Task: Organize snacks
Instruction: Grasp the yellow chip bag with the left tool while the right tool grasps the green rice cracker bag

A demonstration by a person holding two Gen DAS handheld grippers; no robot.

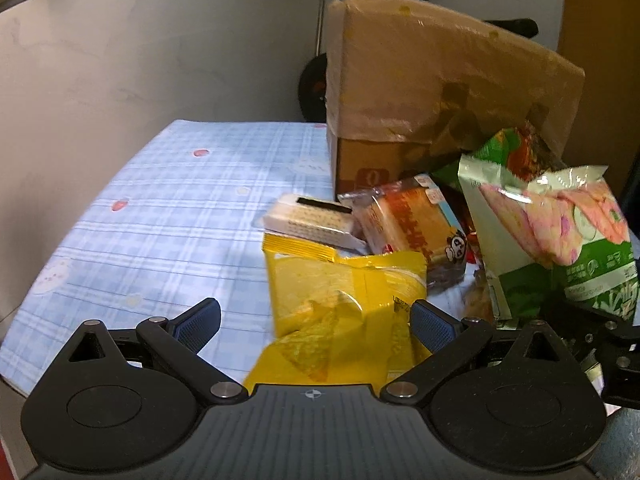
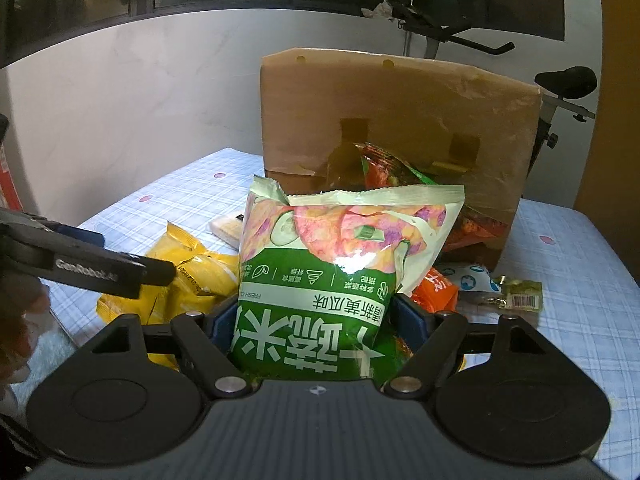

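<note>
Yellow snack bag (image 1: 340, 312) between open jaws

The green snack bag (image 2: 320, 280) gripped between the pads of the right claw (image 2: 320, 320) carries large white Chinese characters, seen upside down; a smaller line above them reads 清新黄瓜味, and "FRESH" stands sideways along the bag's left edge. A row of small white icons with tiny captions sits higher up, too small to read. To the left of that claw, the arm of the left claw (image 2: 100, 270) bears the brand "GenRobot.AI" in pale letters. Just past its tip, the yellow packet (image 2: 192, 276) shows a printed date code, digits unclear. To the right, a small wrapper (image 2: 520, 298) bears a barcode.
</note>
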